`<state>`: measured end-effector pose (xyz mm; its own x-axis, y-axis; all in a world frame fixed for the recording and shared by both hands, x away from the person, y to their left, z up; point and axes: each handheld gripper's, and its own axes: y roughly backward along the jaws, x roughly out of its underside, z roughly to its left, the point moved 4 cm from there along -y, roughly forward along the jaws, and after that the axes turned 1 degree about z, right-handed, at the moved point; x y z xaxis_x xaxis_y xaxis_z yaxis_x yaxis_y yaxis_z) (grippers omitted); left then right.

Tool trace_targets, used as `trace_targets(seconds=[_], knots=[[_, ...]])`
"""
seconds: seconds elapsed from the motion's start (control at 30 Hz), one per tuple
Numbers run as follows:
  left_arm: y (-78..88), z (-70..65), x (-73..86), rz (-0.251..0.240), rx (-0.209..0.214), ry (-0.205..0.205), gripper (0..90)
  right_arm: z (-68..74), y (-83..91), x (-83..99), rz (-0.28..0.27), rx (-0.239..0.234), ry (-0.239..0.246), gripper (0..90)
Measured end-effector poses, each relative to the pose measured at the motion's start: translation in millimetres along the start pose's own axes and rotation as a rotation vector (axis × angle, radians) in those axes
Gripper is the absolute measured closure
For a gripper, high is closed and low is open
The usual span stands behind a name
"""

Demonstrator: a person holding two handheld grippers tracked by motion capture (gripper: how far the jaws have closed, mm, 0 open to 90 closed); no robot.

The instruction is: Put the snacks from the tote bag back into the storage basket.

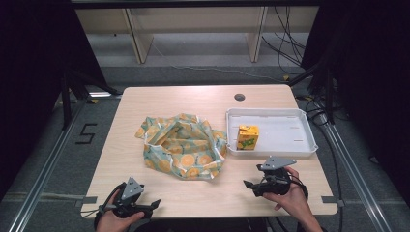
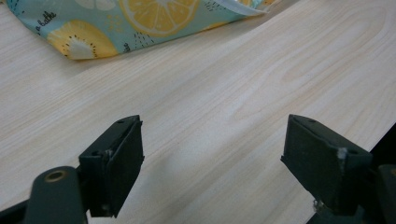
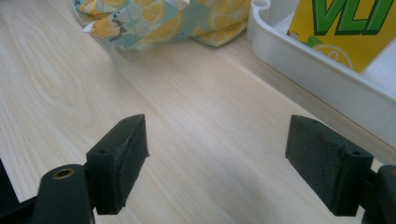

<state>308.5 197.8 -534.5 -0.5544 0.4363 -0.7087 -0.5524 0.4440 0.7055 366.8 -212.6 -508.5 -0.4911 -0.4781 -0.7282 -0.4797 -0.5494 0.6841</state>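
A crumpled cloth bag point(image 1: 183, 145) printed with lemon and orange slices lies in the middle of the wooden table point(image 1: 145, 104). To its right a yellow juice carton point(image 1: 247, 137) stands in the near left corner of a white tray point(image 1: 300, 147). My left gripper point(image 1: 153, 203) rests at the table's near left edge, open and holding nothing, with the bag's edge point(image 2: 140, 23) ahead of it. My right gripper point(image 1: 249, 186) sits open and unloaded just in front of the tray, with the tray's rim point(image 3: 317, 70), the carton point(image 3: 345, 28) and the bag point(image 3: 163, 21) ahead.
A round cable hole point(image 1: 239, 97) sits near the table's far edge. Beyond the table stand wooden shelf legs point(image 1: 138, 41) and loose cables point(image 1: 290, 43) on the floor. Bare tabletop lies between the two grippers and left of the bag.
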Motion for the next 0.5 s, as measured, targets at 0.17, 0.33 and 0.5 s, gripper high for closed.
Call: trace_targets(seconds=[0.17, 0.33, 0.5], knots=[[0.2, 0.1, 0.2, -0.004, 0.001, 0.002, 19.6, 4.2, 3.9, 4.2, -0.005, 0.005, 0.012, 20.6], [-0.5, 0.0, 0.3, -0.008, 0.004, 0.004, 19.6, 7.2, 7.9, 11.4, 0.004, 0.006, 0.021, 19.8], [-0.5, 0.8, 0.4, -0.002, -0.003, -0.002, 19.6, 7.7, 10.1, 17.6, -0.002, 0.025, 0.031, 19.4]])
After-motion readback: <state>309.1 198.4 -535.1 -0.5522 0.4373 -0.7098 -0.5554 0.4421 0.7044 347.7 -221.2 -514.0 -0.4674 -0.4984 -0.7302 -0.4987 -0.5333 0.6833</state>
